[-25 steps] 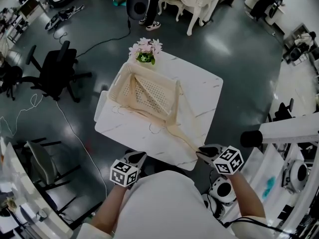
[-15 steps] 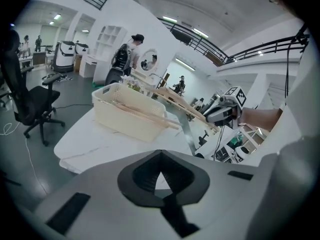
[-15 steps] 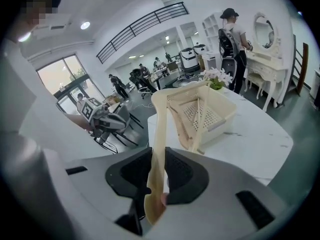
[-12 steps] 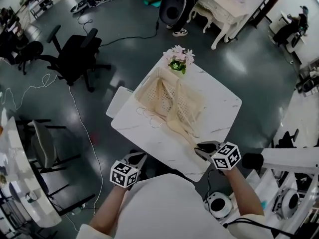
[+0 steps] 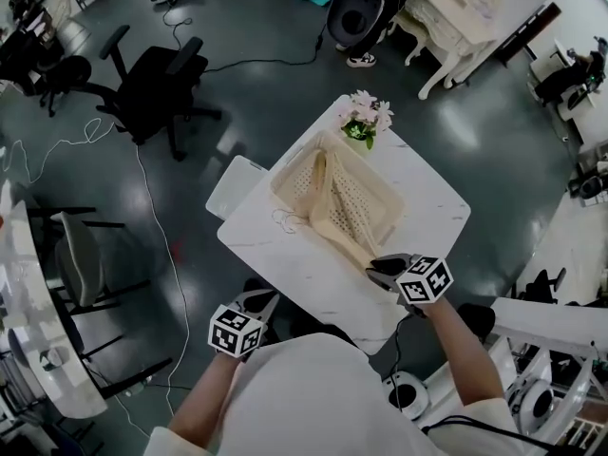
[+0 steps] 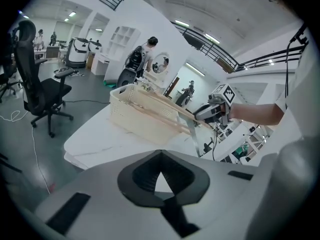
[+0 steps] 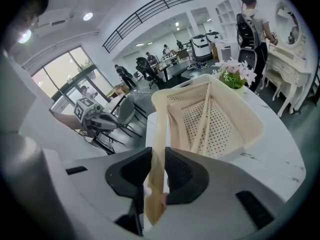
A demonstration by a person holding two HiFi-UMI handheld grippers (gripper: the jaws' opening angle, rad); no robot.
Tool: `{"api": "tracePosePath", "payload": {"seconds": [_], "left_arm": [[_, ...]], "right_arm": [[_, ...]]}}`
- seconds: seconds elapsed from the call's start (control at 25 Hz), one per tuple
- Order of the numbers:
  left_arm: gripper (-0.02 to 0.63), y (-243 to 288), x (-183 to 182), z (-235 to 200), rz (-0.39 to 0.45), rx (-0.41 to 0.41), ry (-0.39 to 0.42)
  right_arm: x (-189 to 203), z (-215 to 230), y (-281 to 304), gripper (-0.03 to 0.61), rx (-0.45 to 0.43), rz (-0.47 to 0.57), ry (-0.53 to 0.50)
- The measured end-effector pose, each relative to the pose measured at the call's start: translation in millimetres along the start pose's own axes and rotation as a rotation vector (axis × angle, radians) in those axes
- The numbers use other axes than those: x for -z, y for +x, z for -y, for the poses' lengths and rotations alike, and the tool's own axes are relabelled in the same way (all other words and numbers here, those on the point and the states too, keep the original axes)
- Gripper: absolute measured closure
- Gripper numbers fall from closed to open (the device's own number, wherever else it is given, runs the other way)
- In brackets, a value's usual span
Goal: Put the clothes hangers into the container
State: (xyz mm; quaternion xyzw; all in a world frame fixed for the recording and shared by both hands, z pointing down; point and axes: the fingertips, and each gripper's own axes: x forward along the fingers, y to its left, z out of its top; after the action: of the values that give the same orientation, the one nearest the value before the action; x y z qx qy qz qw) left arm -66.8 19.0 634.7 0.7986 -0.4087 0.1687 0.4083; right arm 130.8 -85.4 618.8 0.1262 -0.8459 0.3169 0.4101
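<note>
1. Right tool (image 7: 159, 170) pinches the hanger (image 7: 157, 134) by its near end, pads tight on the wood. Only the right gripper view shows this grip.
2. Head view: that tool sits over the table's (image 5: 275, 255) near edge. The hanger slants from it into the container (image 5: 293, 166).
3. Left gripper view: left tool (image 6: 161, 176) jaws pressed together, nothing between.
4. Head view: left tool is off the table, just outside its near edge.
5. Right gripper view: more wooden bars lie inside the container.
</note>
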Motion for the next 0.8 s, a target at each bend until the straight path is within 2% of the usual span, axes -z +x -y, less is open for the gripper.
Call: {"api": "tracePosePath", "payload": {"seconds": [0.32,0.48,0.72,0.8], "left_arm": [[0.606,4.2,-7.2,-9.7,-0.01,-0.002,-0.019],[0.606,6.2,-8.9,-11.6,-0.021,0.009,-0.018],[0.606,0.1,-8.9,-14.2,-0.023,0.03,-0.015],[0.606,-3.4,-7.9,-15.8,-0.026,0.041,-0.008]], "right_arm": [[3.1,28.4,30.8,0.486,-0.022,-0.106,0.023],[2.9,31.3,39.1,0.485,-0.029,-0.122,0.048],[4.1,30.0,42.1,0.475,0.035,-0.133,0.017],[0.9,29.0,38.0,0.44,0.067,-0.117,0.006]]}}
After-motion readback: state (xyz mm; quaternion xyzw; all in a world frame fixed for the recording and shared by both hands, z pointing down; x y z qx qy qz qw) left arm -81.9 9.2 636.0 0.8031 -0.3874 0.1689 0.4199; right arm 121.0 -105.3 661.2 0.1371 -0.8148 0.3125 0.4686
